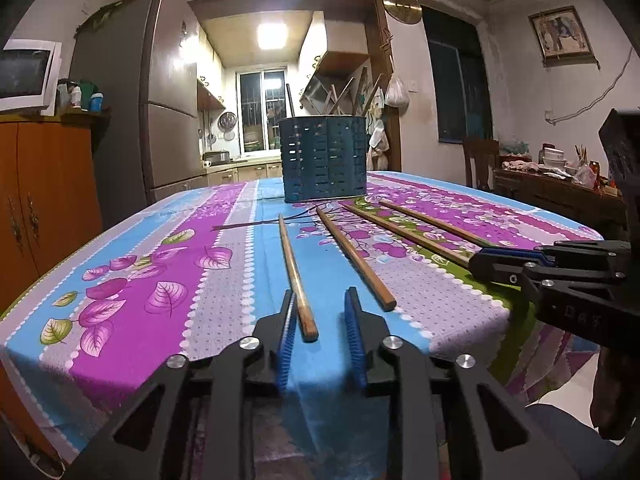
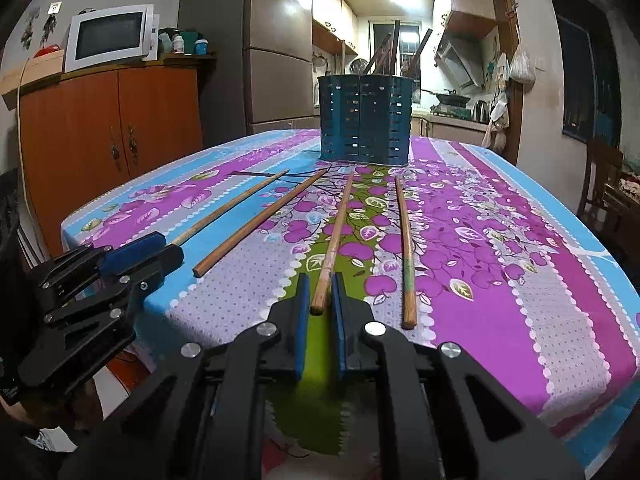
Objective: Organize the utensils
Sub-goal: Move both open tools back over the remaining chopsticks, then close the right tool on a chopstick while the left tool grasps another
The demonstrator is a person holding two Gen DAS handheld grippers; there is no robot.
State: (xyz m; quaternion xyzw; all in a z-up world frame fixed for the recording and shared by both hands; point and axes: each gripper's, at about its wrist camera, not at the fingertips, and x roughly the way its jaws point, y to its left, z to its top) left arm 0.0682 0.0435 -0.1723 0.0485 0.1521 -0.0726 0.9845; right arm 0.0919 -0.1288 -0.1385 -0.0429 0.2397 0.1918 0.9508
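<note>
Four wooden chopsticks lie side by side on the flowered tablecloth (image 1: 168, 264), pointing toward a blue perforated utensil holder (image 1: 325, 158) (image 2: 365, 118) with several sticks standing in it. My left gripper (image 1: 320, 300) (image 2: 168, 246) straddles the near end of the leftmost chopstick (image 1: 294, 272) (image 2: 228, 210). That stick rests against the left pad, and a gap shows to the right pad. My right gripper (image 2: 320, 280) (image 1: 478, 262) is shut on the near end of the third chopstick (image 2: 340, 232) (image 1: 408, 236). The second chopstick (image 1: 356, 256) (image 2: 260, 224) and the fourth chopstick (image 2: 405, 248) (image 1: 432, 224) lie free.
The table's near edge runs just under both grippers. An orange cabinet (image 2: 112, 132) with a white microwave (image 2: 108, 36) stands to the left, next to a grey fridge (image 2: 276, 40). A wooden chair (image 1: 480, 160) and a cluttered side table (image 1: 560, 184) stand to the right.
</note>
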